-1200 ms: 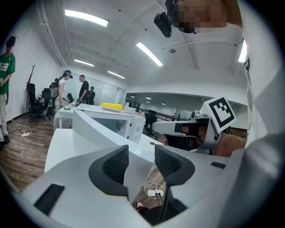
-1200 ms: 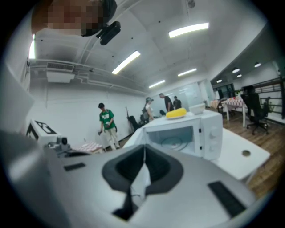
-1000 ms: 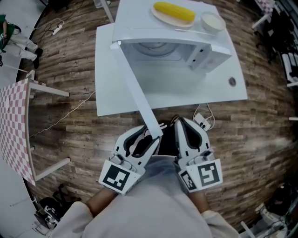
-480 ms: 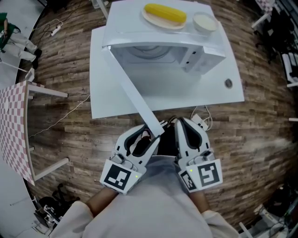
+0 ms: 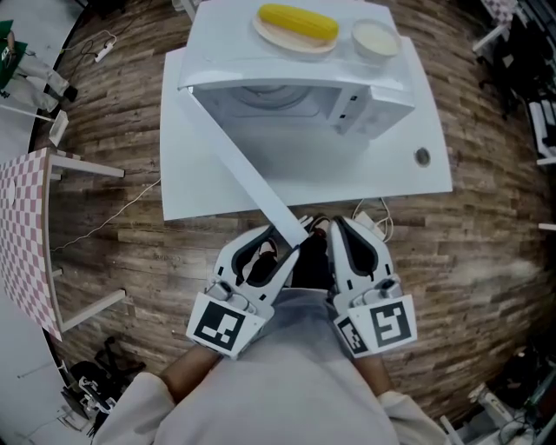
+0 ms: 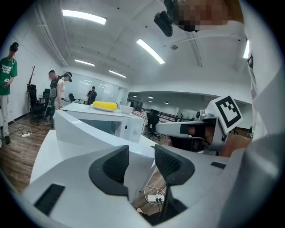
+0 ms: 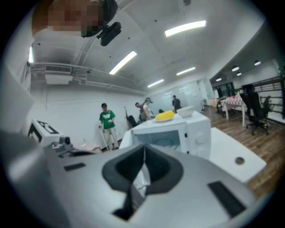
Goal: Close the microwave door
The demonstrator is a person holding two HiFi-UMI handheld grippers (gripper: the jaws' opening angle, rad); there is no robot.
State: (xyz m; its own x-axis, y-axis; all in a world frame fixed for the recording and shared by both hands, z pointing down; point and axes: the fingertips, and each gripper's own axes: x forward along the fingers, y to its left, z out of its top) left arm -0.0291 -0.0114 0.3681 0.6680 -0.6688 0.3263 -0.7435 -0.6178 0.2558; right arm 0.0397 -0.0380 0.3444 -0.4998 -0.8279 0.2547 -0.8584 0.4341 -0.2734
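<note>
The left tool (image 5: 280, 243) has its jaws set well apart, and the free end of the microwave door (image 5: 234, 165) stands in the gap between them. Its own view shows the white panel running in from the left and filling most of the space between the dark pads (image 6: 116, 164); whether the pads press on it cannot be told. The right tool (image 5: 334, 228) sits just beside it, jaws brought together with nothing between them, as the right gripper view shows (image 7: 143, 165). Both tools are held low and close to the person's body, over the wooden floor (image 5: 486, 235) just off the front edge of the desk (image 5: 204, 195).

The door is swung wide open, hinged at the left front corner of the white microwave (image 5: 373, 100) and reaching diagonally out past the desk edge towards the left tool. The oven cavity (image 5: 282, 96) is open to view. On top of the microwave lie a plate (image 5: 274, 35) carrying a yellow corn cob (image 5: 300, 22) and, to its right, a small white bowl (image 5: 373, 36).

On the desk to the right of the microwave is a small round grommet (image 5: 421, 156). A white power strip (image 5: 372, 228) lies on the floor by the right tool. Well off to the left stands a table with a checkered cloth (image 5: 26, 226).
</note>
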